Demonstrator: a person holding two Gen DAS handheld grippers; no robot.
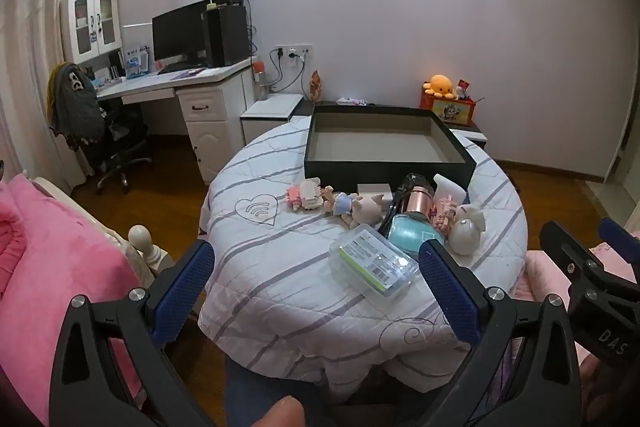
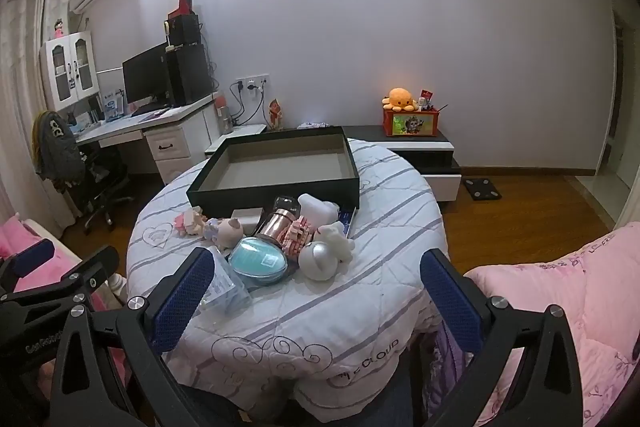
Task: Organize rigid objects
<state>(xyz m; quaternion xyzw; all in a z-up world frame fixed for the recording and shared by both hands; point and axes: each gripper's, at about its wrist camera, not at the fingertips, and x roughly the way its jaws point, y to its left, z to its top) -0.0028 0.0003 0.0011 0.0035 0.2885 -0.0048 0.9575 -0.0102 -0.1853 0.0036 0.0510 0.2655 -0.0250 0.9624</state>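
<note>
Left hand-held gripper (image 1: 316, 277): blue-padded fingers are standing wide apart, gripping nothing, hovering at the near edge of the round counter (image 1: 280, 291), which is wearing a white quilted cover with lilac stripes.

Right hand-held gripper (image 2: 314, 285): likewise spread wide and carrying nothing, hanging over the same near edge.

Clear plastic case (image 1: 374, 264): rectangular, rounded corners, green-and-white label inside; lying flat nearest the left fingers.

Teal oval case (image 2: 259, 261): glossy, lying just behind the clear case.

Rose-gold flask (image 2: 278, 221): black-capped, lying on its side, touching the teal case.

White egg-shaped object (image 2: 318, 261): smooth, sitting at the right of the cluster, against a pale plush animal (image 2: 334, 239).

Pink brick-built figures (image 1: 304, 197): sitting at the cluster's left, beside a small pig doll (image 1: 366, 213).

Black shallow box (image 1: 384, 143): open, grey-lined, nothing inside, sitting behind the cluster on the counter's far side.
</note>
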